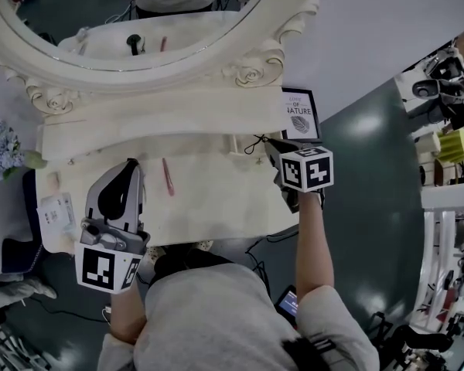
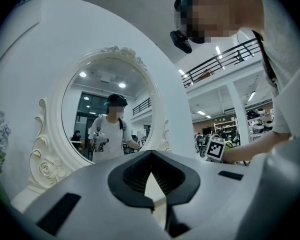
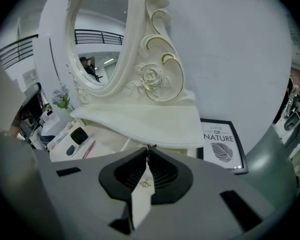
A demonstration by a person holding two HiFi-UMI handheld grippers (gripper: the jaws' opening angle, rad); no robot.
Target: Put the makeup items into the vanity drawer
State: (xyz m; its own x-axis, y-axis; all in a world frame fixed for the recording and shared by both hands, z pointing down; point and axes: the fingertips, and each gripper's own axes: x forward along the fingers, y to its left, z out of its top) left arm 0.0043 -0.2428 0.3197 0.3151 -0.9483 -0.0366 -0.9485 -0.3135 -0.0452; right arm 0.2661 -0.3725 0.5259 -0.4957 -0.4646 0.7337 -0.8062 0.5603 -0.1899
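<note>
A pink makeup pencil (image 1: 168,176) (image 3: 88,148) lies on the cream vanity top (image 1: 216,199). Just left of it my left gripper (image 1: 131,165) (image 2: 151,153) hovers, jaws shut with nothing between them, tilted up towards the oval mirror (image 2: 107,119). My right gripper (image 1: 267,143) (image 3: 147,149) is at the vanity's right end, under the shelf (image 3: 140,116). It is shut, and its tips pinch a thin dark pull (image 1: 254,141) that runs to the small drawer front (image 1: 237,147). A small metal piece shows between its pads. The drawer's inside is hidden.
A framed leaf print (image 1: 300,114) (image 3: 222,146) leans on the wall right of the vanity. Blue flowers (image 1: 0,149) and a printed packet (image 1: 58,211) sit at the left end. Shelving with goods (image 1: 448,153) stands across the floor at the right.
</note>
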